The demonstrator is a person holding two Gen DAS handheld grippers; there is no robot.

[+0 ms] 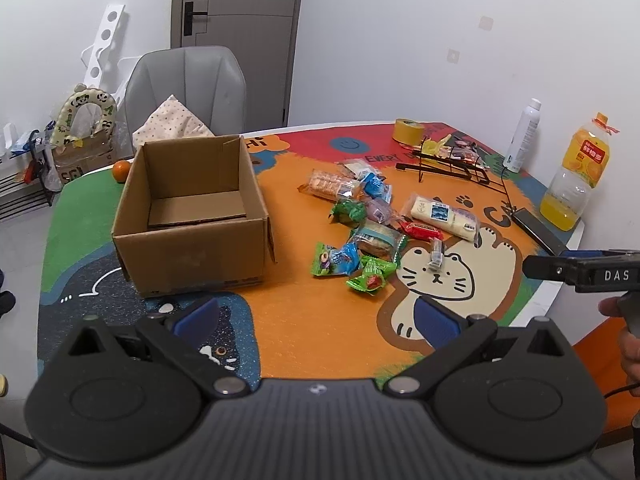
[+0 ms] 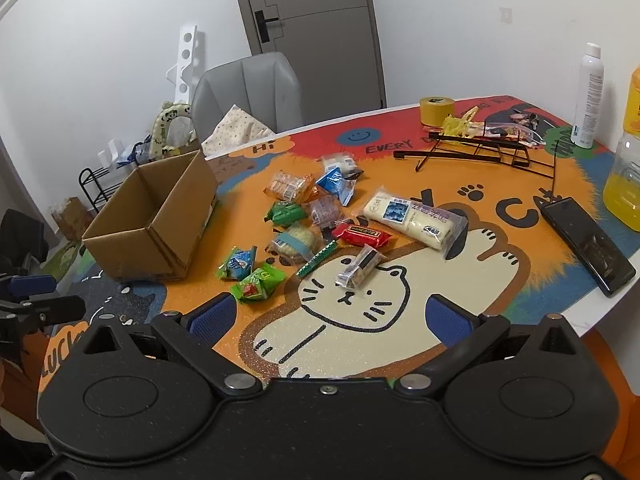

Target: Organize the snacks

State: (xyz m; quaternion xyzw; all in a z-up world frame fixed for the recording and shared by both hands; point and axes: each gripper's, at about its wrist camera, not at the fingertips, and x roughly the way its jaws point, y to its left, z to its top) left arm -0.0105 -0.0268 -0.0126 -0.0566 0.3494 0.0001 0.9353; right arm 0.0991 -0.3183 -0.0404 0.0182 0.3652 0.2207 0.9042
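Your left tongs [image 1: 316,314] fill the bottom of the left wrist view, spread wide and holding nothing, with the blue pads [image 1: 198,314] above the bench [image 1: 320,344]. Your right tongs [image 2: 328,316] sit likewise at the bottom of the right wrist view, also wide apart and empty, over the printed cat face on the bench cover.

The snacks lie loose on the orange part of the cover, centre of both frames. In the right wrist view, note the long white packet [image 2: 414,216] right of centre, the red packet [image 2: 362,236] just beside its lower left end, and a small clear-wrapped bar [image 2: 360,268] on the cat's head, nearest your right tongs. Left of these lie a round cake in clear wrap [image 2: 294,242], a green packet [image 2: 286,213], a blue packet [image 2: 336,184], a tray of biscuits [image 2: 286,187] and, lowest of the group, a blue-green packet [image 2: 238,264] touching a green packet with a red mark [image 2: 258,282].

The cardboard box [image 1: 192,216] stands open at centre left of the left wrist view, well apart from the snacks; only a loose cardboard sheet shows on its floor.

Toward the upper right of that view stand a tape roll [image 1: 407,131], a black wire rack [image 1: 452,164], a white spray bottle [image 1: 522,136] and a juice bottle [image 1: 576,172]. A phone [image 2: 586,244] lies at the bench's right edge.
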